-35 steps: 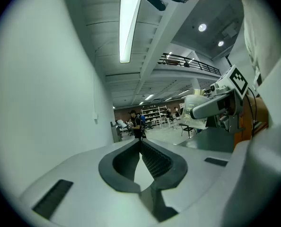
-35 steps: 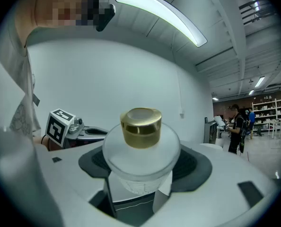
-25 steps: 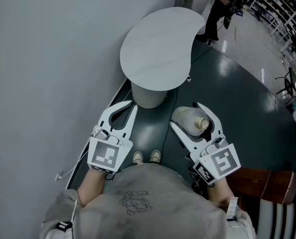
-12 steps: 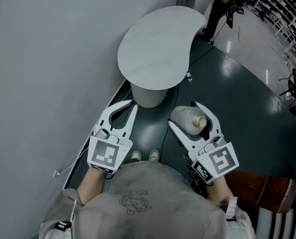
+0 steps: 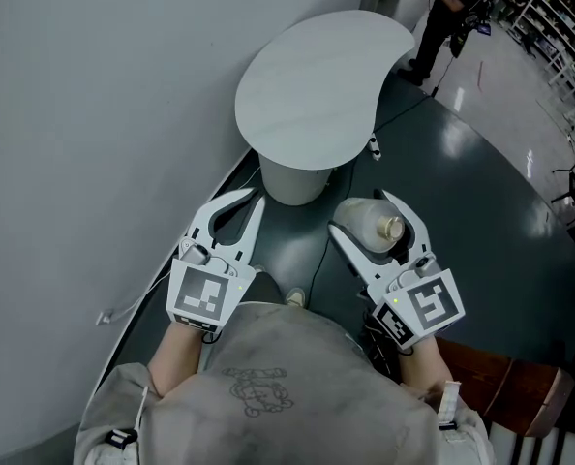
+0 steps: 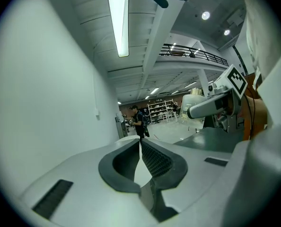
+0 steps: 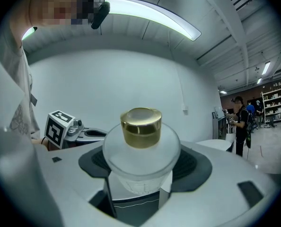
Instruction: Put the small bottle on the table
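A small frosted bottle (image 5: 367,225) with a gold cap (image 7: 140,126) sits between the jaws of my right gripper (image 5: 365,213), which is shut on it. In the right gripper view the bottle (image 7: 141,160) fills the middle, cap toward the camera. My left gripper (image 5: 253,199) is held level beside it, shut with nothing in it, its fingertips touching. The white kidney-shaped table (image 5: 317,85) stands just ahead of both grippers, its top bare. In the left gripper view the table (image 6: 128,139) shows beyond the closed jaws of the left gripper (image 6: 140,143).
A pale wall (image 5: 94,114) runs along the left. The table's round white base (image 5: 295,184) stands on dark floor (image 5: 481,221). A cable (image 5: 321,260) trails on the floor. A person (image 5: 452,13) stands far back right. A brown bench (image 5: 500,376) lies at lower right.
The view has shifted slightly, and the table and both grippers sit a little further right in frame. The bottle stays held in the right gripper.
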`<state>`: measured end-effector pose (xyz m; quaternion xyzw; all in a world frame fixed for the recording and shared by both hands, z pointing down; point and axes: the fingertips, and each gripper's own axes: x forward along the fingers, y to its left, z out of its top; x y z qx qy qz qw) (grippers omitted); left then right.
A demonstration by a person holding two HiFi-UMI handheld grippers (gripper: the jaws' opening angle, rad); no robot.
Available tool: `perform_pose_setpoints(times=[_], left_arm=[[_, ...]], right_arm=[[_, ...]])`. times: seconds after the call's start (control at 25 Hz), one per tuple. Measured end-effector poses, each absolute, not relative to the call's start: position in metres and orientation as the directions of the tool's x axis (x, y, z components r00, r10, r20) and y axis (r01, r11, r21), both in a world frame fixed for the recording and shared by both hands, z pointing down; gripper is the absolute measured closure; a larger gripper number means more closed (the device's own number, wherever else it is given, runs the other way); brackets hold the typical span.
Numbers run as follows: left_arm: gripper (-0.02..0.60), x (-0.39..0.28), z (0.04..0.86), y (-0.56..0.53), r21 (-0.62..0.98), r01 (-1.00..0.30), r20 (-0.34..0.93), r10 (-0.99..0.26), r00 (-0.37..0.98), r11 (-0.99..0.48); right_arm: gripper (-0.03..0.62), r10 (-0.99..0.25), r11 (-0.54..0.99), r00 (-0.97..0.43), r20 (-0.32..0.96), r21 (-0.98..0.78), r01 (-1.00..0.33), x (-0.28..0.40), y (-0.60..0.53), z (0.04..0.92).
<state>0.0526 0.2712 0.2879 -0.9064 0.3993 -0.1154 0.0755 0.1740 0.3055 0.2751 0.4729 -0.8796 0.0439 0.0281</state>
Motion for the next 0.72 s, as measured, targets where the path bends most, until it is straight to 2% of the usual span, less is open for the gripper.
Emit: perform_pose_setpoints(times=[0.72], left_arm=[[0.555, 0.022, 0.292, 0.217, -0.216, -0.768, 0.139, -0.797, 0.588, -0.603]], right_arm=[[0.259, -0.781, 0.611, -0.613, 0.118, -0.056, -0.789, 0.151, 0.237, 0.283]])
